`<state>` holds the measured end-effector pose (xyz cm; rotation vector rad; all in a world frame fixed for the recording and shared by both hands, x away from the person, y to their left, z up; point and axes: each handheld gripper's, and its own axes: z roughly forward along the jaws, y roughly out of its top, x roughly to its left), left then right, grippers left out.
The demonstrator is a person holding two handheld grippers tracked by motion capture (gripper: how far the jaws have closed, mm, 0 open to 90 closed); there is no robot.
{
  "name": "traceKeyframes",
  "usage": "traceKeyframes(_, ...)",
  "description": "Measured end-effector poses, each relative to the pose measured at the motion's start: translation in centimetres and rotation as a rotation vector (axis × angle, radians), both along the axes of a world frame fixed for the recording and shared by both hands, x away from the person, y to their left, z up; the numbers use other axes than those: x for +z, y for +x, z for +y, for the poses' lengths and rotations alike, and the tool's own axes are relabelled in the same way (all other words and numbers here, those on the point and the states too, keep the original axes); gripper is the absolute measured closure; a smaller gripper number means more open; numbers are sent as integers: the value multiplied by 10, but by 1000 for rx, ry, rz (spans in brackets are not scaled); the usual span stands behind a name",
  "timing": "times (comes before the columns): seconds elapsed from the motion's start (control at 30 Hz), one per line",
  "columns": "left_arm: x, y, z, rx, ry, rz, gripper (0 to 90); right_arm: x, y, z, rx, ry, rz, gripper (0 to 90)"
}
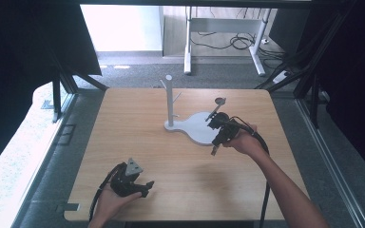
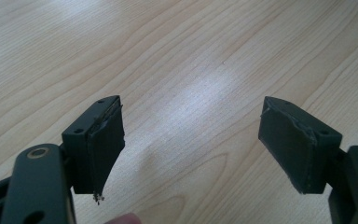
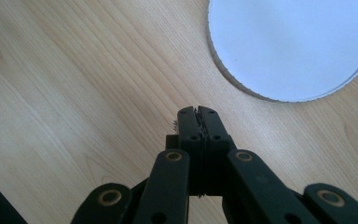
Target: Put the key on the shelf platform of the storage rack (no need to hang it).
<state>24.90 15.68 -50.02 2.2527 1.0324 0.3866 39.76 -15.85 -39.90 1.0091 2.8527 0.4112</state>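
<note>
The white stand (image 1: 197,127) sits on the far right part of the desk (image 1: 138,142): a flat base with a round lobe toward you and a thin upright post (image 1: 169,102) with short pegs rising from its narrower left end. Your right tool (image 1: 217,135) hangs just over the near right edge of that round lobe. In the right gripper view the jaws are pressed flat together with nothing between them, pointing down at bare wood, and the curved edge of the base (image 3: 298,46) lies just beyond them to the upper right, cut off by the frame. From the high view it is hard to tell whether the tool touches the base or only hovers above it; the black linkage and cable blur together there. A small dark piece (image 1: 219,101) stands up behind the tool, too small to make out.

Your right hand (image 1: 243,140) grips the tool from the right side, forearm running in from the bottom right corner.

Your left tool (image 1: 140,186) lies near the front left edge of the desk, well apart from the stand, held from below in your left hand (image 1: 109,199) with its grey plate on top. In the left gripper view its jaws are spread wide, with plain wood between them, and their pads (image 2: 105,144) look frayed at the edges.
</note>
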Motion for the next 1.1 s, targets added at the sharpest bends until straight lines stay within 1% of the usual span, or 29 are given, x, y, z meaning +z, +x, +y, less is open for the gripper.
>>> traceKeyframes(0.13,0,0,0,0,1,0,227,1,5,0,-3,0,0,895)
traceKeyframes(0.2,-1,0,0,2,2,0,227,2,8,0,-12,8,0,896)
traceKeyframes(0.4,-1,1,0,0,0,1,227,0,17,-1,-21,2,7,896)
traceKeyframes(0.57,-2,1,-1,-1,2,4,227,-2,24,-2,-40,1,17,896)
traceKeyframes(0.67,-3,1,-1,-2,3,7,227,-3,30,-2,-55,8,28,895)
traceKeyframes(0.93,-3,1,0,-1,2,7,227,-3,40,-2,-69,11,26,895)
traceKeyframes(1.1,-4,2,-1,1,2,9,227,-3,47,0,-75,4,27,896)
